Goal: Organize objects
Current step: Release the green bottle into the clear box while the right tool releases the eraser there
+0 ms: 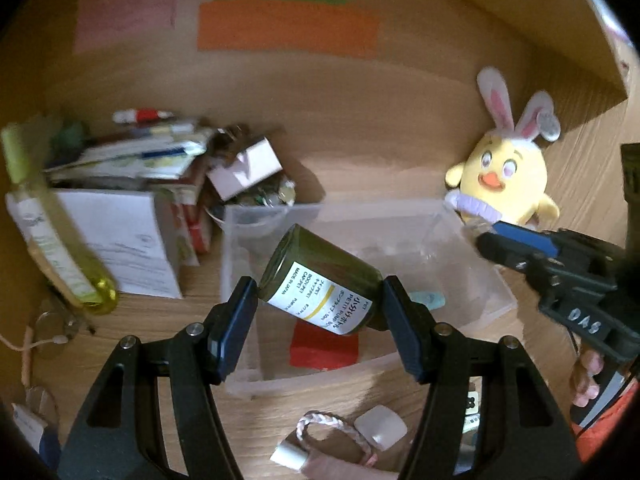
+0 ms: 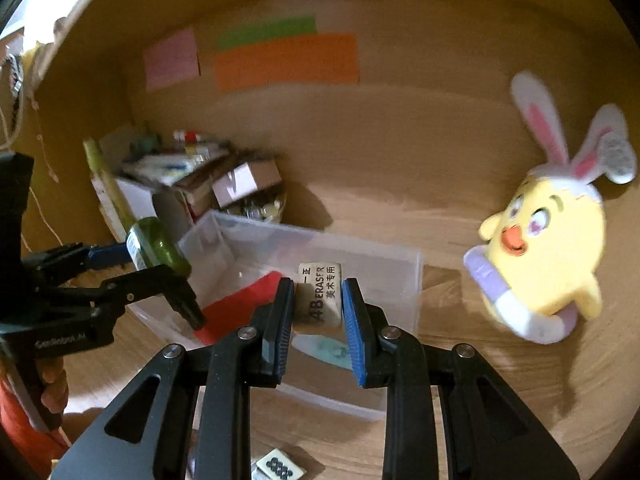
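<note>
Dim, warm light; strong fisheye bending with black corners. Motion blur smears the plush chick point(image 2: 548, 252) and the clutter pile point(image 1: 132, 168).

Glossy dark-green bottle point(image 1: 320, 276) wearing matt paper label. Clear plastic bin point(image 1: 472, 256) looking smooth, faintly cloudy. Tabletop point(image 1: 360, 128) showing matt wood grain. Plush chick point(image 2: 548, 248) looking soft, fuzzy cloth.

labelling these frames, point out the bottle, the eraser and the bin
bottle point(image 1: 320, 280), left wrist view, on its white label
eraser point(image 2: 320, 296), right wrist view, on its printed face
bin point(image 2: 404, 276), right wrist view, on its right wall
</note>
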Demonstrator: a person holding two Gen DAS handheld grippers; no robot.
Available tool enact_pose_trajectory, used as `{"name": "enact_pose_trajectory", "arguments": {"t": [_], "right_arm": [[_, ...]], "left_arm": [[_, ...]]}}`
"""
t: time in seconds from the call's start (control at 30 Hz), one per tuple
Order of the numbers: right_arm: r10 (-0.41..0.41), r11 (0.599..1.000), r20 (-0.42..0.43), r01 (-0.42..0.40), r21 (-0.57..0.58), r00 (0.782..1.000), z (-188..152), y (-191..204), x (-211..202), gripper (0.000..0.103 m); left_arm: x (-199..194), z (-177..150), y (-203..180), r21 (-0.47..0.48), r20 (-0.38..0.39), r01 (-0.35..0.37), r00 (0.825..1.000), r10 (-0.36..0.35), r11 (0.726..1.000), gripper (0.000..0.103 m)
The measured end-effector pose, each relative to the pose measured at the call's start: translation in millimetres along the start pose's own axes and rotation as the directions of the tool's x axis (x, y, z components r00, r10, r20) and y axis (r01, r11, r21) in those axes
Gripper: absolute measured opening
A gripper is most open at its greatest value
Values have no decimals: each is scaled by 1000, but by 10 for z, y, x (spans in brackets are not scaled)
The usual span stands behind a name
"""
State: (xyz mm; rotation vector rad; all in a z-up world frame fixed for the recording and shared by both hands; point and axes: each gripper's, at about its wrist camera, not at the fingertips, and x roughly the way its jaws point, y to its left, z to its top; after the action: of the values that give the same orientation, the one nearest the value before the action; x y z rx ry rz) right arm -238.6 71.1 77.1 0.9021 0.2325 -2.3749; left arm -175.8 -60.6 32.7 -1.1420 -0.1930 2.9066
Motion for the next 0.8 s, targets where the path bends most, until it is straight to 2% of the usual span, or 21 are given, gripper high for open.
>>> {"name": "enact_pose_trajectory", "arguments": {"t": [0.37, 0.63, 0.8], "right_arm": [[-29, 999, -204, 23, -30, 979, -125, -65, 816, 22], [-30, 999, -264, 18, -45, 964, -169, -34, 1015, 22], [-29, 999, -274, 21, -32, 961, -152, -49, 987, 23]], "left_arm": [[619, -7, -129, 30, -157, 14, 988, -9, 999, 63], [659, -31, -169, 48, -172, 30, 985, -21, 998, 63], [591, -35, -170, 48, -161, 30, 987, -22, 998, 64]]}}
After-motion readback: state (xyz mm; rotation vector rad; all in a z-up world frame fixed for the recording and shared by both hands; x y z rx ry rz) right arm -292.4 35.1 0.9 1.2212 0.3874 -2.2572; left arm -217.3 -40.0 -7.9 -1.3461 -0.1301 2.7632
